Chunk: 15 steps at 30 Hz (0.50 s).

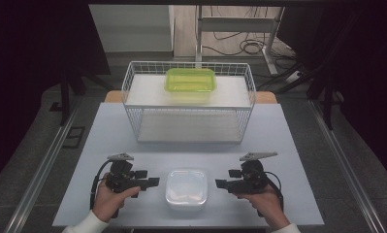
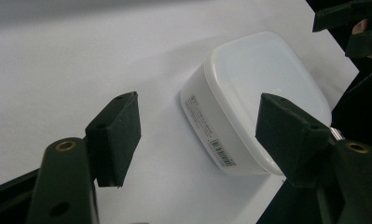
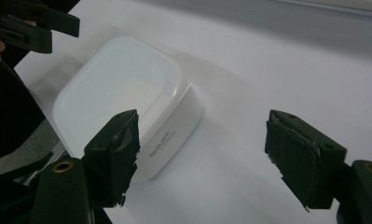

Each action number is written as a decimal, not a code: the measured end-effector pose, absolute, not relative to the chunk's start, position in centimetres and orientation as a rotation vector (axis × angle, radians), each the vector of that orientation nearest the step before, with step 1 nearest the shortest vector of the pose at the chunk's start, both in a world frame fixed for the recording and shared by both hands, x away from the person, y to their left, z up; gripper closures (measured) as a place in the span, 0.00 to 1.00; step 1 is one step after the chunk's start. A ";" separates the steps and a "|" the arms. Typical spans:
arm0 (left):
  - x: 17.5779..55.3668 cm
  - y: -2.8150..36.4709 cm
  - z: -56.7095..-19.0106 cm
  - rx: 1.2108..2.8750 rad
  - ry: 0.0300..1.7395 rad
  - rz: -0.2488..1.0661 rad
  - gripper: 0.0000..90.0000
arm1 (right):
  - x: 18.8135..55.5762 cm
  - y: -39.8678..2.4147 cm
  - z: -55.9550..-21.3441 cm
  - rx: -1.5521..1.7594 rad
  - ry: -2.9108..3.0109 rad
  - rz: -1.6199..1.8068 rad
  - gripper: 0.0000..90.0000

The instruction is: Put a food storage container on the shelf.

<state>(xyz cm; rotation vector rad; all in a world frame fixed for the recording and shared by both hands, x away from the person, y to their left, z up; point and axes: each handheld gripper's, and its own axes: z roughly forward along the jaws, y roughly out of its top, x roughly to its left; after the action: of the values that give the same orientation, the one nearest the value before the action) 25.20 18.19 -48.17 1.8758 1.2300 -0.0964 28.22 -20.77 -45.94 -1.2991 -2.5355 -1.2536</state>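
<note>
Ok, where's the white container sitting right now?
In the high view, the white container sits on the table near its front edge, between the left gripper and right gripper, in front of the wire basket.

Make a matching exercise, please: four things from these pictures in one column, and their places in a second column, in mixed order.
Things:
1. white rounded plastic container with lid
2. green translucent plastic container
3. left tongs
4. white wire basket rack

Places:
a. on the top shelf of the rack
b. at the far middle of the table
c. on the table's near edge, between both tongs
d. just left of the white container, open

Pairs: 1-c, 2-a, 3-d, 4-b
</note>
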 end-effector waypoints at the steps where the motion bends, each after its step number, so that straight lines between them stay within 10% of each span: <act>1: 25.2 18.1 -48.1 1.874 1.231 -0.097 0.33 | 28.1 -20.7 -46.0 -1.300 -2.524 -1.259 0.29; 15: 25.4 17.1 -48.5 1.869 1.210 -0.191 0.38 | 27.2 -19.3 -48.1 -1.306 -2.424 -1.227 0.32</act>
<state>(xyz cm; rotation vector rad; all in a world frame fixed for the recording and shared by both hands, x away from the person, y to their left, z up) 25.44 17.11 -48.50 1.8687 1.2097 -0.1915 27.24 -19.26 -48.09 -1.3057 -2.4243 -1.2270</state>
